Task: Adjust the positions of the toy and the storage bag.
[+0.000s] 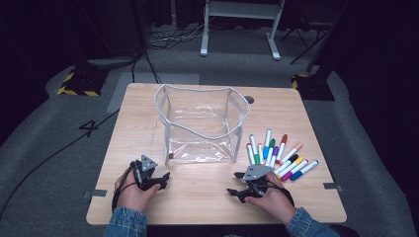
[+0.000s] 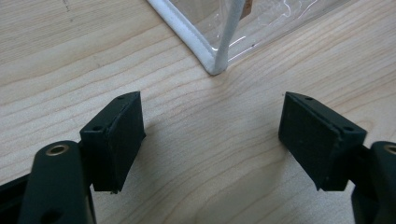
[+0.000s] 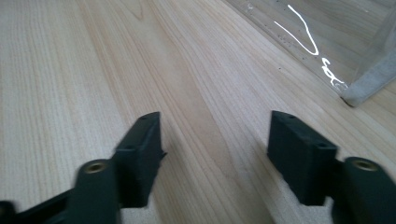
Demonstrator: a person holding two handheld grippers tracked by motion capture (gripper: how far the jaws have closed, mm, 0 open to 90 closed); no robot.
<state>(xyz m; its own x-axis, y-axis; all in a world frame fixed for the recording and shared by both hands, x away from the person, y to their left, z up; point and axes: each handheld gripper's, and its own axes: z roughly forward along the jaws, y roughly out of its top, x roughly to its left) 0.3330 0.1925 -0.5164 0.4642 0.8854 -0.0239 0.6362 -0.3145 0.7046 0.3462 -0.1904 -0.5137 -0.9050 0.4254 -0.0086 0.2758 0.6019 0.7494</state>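
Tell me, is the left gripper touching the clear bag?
Apart. In the left gripper view, bare table lies between the open left gripper and the clear bag's white-edged corner.

Left gripper, right gripper, jaws apart

Surroundings of the wooden table.
Striped floor blocks at ten and two o'clock; white desk frame at twelve.

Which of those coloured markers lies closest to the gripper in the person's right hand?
The purple-capped marker, at the near end of the fan of markers; its cap lies just beside the right gripper, while the others spread farther away.
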